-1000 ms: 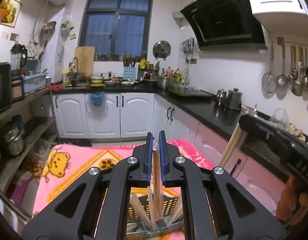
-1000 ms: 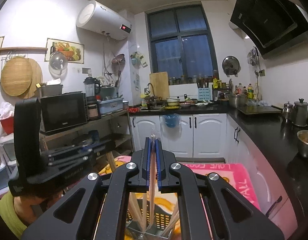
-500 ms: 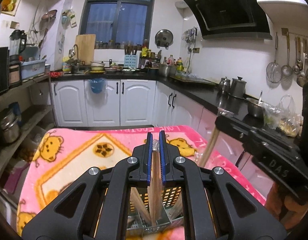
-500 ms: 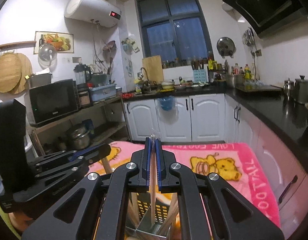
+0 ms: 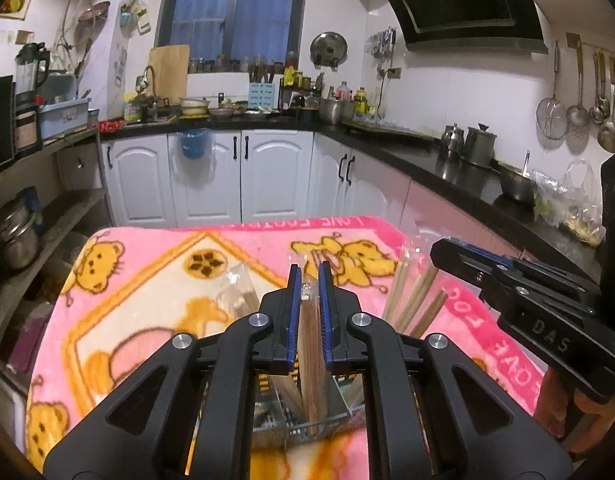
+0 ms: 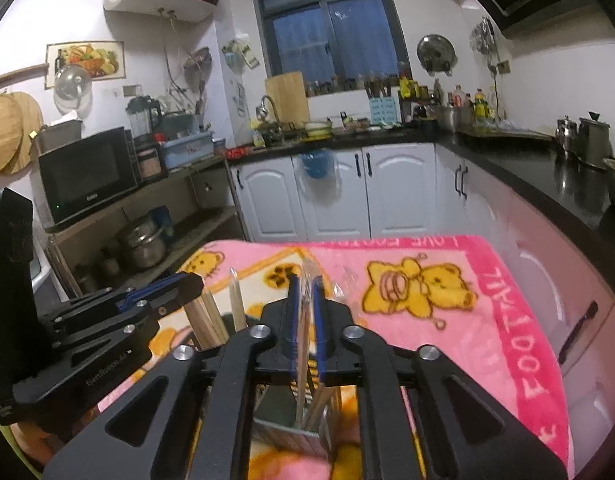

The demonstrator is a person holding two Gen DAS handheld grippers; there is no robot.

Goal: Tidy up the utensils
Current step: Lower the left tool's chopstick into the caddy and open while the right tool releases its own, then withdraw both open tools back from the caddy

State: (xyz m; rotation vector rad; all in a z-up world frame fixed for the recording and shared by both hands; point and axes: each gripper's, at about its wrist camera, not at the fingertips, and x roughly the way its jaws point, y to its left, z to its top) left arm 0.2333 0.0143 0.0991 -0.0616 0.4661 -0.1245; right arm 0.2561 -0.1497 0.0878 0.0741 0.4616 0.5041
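Above metal holder [image 5: 307, 420]: left gripper [image 5: 306, 280] clamps plastic-wrapped brown chopsticks [image 5: 310, 344].

A holder [image 5: 307, 420] stands on the near part of a blanket [image 5: 147, 280], chopsticks [image 5: 311, 344] upright in it. Cabinets [image 5: 243, 176] lie far behind; a counter [image 5: 447, 168] runs along the right.
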